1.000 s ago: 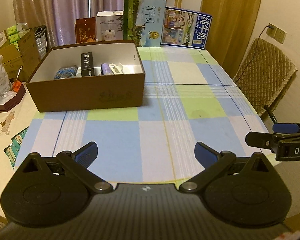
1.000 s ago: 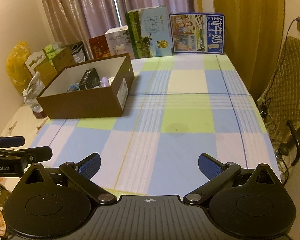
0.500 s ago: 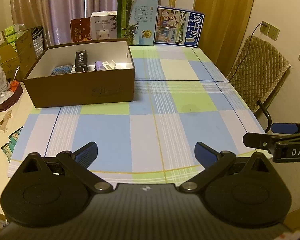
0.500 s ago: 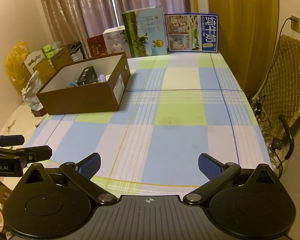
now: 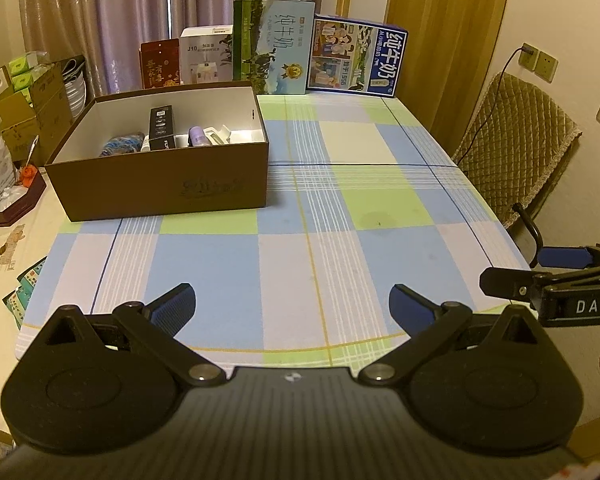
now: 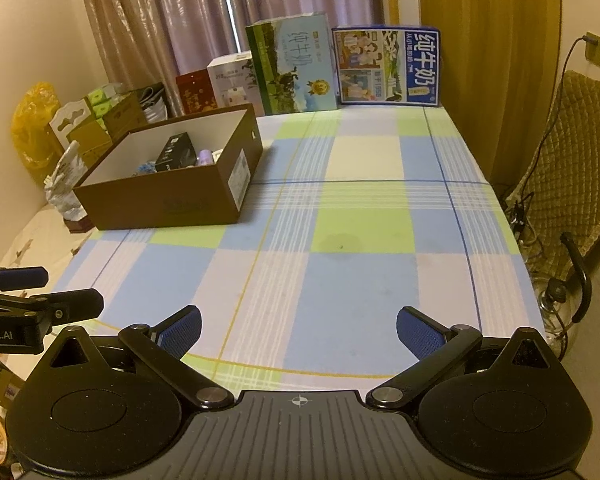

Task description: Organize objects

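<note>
Both tongs, left (image 5: 292,306) and right (image 6: 299,330), spread wide, empty, near desk (image 5: 340,240) edge; items sit inside brown box (image 5: 160,188); judge sorting nearly finished, retreat level, avoid box

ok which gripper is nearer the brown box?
Left. The left gripper faces the brown box almost straight on; the right gripper sits further right, with the box off to its left.

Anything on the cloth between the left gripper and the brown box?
Nothing: in the left wrist view only bare checked tablecloth lies between the open left gripper and the brown box. The right wrist view shows the same.
</note>
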{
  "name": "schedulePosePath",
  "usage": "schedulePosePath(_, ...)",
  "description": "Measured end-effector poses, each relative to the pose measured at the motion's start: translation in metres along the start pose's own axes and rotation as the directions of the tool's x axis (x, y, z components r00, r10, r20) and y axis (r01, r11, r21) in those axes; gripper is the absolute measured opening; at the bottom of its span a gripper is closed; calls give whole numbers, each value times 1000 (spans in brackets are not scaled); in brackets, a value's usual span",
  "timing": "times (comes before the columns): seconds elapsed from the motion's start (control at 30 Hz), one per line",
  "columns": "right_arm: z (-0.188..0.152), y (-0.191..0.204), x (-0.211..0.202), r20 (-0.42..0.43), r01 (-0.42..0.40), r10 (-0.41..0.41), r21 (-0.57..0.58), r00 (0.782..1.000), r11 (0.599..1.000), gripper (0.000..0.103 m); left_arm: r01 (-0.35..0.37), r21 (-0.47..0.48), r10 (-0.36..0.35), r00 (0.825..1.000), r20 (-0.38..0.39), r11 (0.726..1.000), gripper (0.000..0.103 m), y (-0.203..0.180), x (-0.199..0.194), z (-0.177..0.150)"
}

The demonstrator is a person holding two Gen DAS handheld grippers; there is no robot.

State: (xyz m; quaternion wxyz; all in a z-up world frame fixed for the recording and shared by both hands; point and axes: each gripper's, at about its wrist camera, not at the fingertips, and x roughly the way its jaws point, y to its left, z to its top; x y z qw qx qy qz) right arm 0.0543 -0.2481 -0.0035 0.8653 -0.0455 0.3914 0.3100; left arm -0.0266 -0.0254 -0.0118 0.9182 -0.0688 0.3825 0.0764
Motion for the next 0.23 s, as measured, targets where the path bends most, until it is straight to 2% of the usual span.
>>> schedulePosePath(0.23,2,0,5,-7,-2,2,1,1000,1000,101,-8,1,8,1000,4,1000,101,2,3,3)
